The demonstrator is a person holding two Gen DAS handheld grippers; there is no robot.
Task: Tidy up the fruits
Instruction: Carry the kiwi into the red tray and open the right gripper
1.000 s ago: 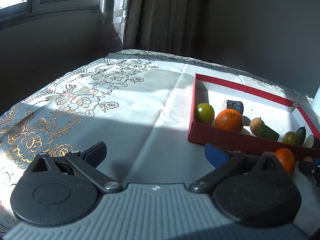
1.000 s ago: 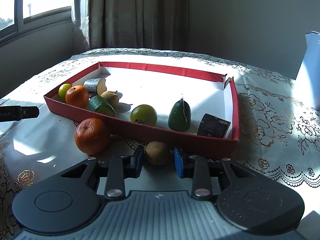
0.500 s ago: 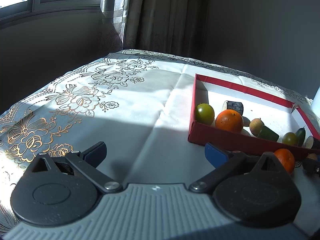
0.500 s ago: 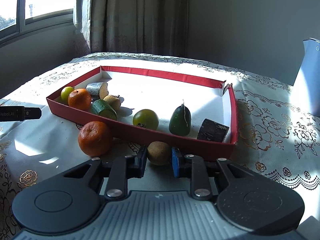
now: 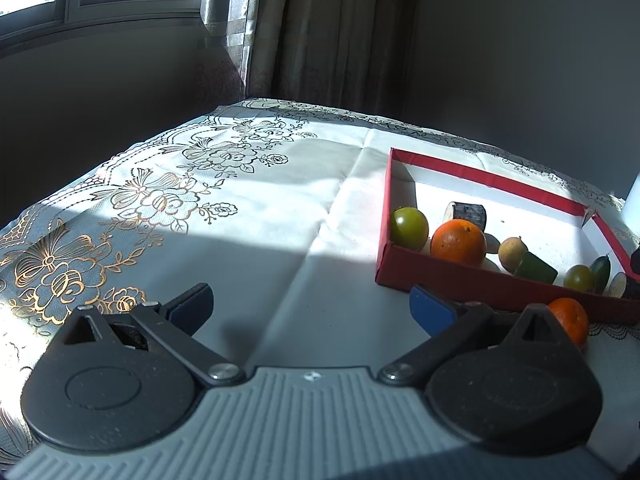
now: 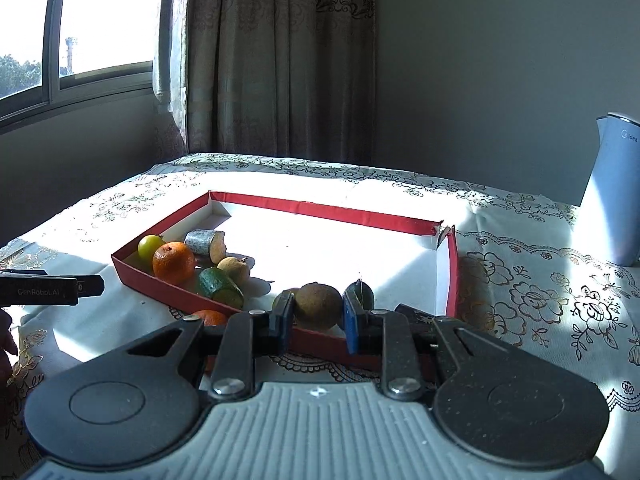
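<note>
In the right wrist view my right gripper is shut on a brown kiwi, held above the near wall of the red box. Inside the box lie an orange, a green lime, a cut green piece and several other fruits. A loose tangerine sits on the cloth outside the near wall, partly hidden by my finger. In the left wrist view my left gripper stands open over bare cloth, left of the red box and the tangerine.
A white kettle-like vessel stands at the far right of the table. The left gripper's tip reaches in from the left edge of the right wrist view. A curtain and a window lie beyond the flower-patterned tablecloth.
My right gripper has closed on the kiwi and lifted it off the cloth, up to the level of the box's near wall. The left gripper has stayed still.
</note>
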